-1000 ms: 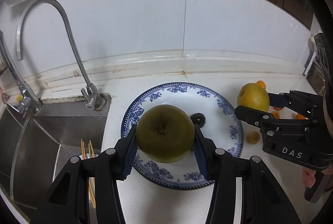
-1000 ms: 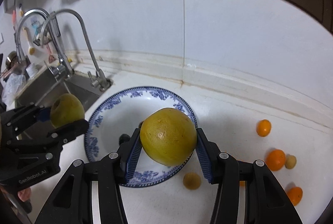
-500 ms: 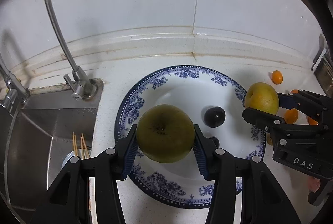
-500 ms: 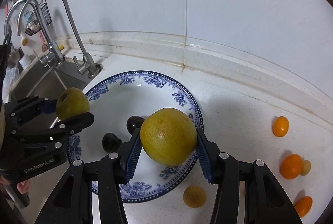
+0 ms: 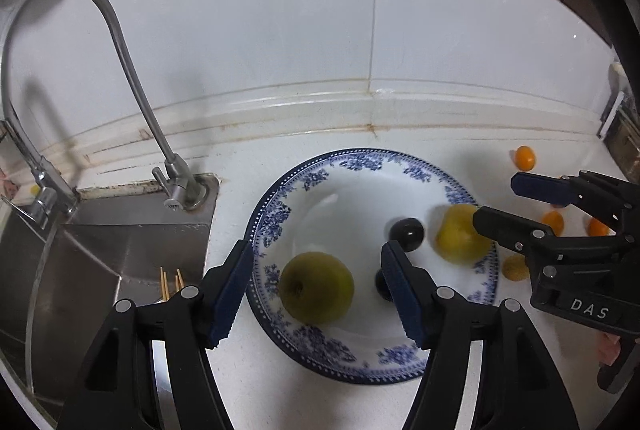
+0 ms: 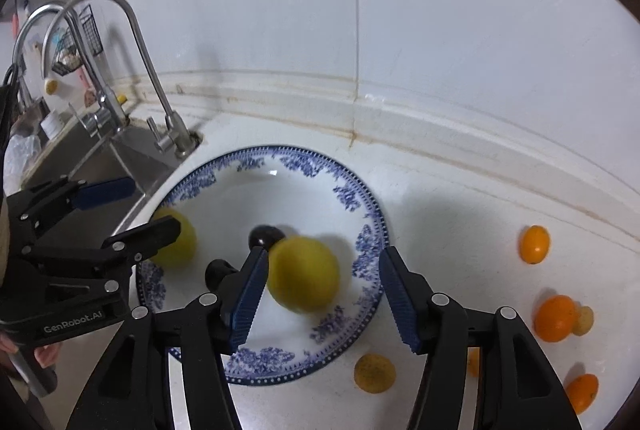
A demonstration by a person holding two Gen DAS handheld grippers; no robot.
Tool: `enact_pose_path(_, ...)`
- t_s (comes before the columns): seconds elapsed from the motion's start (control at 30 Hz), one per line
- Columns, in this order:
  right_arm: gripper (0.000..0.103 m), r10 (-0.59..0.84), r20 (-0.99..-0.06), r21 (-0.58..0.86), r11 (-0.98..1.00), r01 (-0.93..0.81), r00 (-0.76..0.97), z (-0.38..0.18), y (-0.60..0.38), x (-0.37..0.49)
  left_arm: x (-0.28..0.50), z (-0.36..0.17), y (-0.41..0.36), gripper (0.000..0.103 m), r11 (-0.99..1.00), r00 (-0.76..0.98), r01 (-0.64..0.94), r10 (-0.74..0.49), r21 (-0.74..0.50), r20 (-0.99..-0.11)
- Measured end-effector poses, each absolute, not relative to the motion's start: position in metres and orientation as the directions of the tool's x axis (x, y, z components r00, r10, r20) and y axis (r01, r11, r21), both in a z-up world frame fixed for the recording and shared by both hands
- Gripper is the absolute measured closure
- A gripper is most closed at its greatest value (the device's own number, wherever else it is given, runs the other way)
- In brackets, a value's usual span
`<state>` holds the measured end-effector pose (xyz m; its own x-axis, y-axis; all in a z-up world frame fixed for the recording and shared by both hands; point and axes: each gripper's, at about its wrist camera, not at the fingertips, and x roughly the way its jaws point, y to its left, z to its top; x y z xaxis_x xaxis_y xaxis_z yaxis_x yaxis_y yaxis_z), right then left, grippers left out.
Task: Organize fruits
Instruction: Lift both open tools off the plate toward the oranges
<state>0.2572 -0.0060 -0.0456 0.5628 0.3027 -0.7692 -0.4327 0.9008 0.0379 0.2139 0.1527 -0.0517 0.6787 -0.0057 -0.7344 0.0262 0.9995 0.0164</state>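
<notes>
Both claws gape wide, left claw (image 5: 318,290) over the green apple (image 5: 316,288), right claw (image 6: 320,294) over the yellow pear (image 6: 303,278), both on the plate (image 5: 320,346). Round, firm, roll-prone; grip across the widest part.

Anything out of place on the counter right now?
Yes: several small oranges and a brownish fruit lie loose on the counter right of the plate, not on it.

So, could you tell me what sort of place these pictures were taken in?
Most likely a home kitchen counter: a steel sink with a gooseneck faucet, white tiled wall, and a blue-patterned plate holding fruit.
</notes>
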Motion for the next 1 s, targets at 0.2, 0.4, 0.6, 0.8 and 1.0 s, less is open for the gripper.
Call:
enact_pose_path(0.2,0.045,0.312,-0.729,0.038,0.907,-0.419,0.609,-0.023,-0.017,0.234,0.19,-0.033,0.144,0.038,1.0,0.702,0.026,-0.031,-0.018,-0.711)
enact_pose_path(0.4,0.045,0.306,-0.678,0.024,0.918,-0.396,0.668,0.0,-0.035,0.205,0.164,-0.009,0.128,0.034,0.999,0.75,0.029,-0.039,-0.026,-0.661)
enact_pose_path(0.6,0.045,0.299,-0.645,0.034,0.931,-0.365,0.703,0.02,-0.061,0.181,0.141,0.01,0.105,0.033,0.998,0.793,0.061,-0.063,-0.024,-0.607)
enact_pose_path(0.8,0.045,0.274,-0.617,0.025,0.944,-0.329,0.738,0.036,-0.084,0.159,0.121,0.022,0.081,0.03,0.996,0.822,0.087,-0.088,-0.028,-0.563)
enact_pose_path(1.0,0.041,0.226,-0.584,0.007,0.962,-0.273,0.78,0.049,-0.113,0.139,0.108,0.027,0.058,0.026,0.993,0.832,0.112,-0.113,-0.035,-0.543)
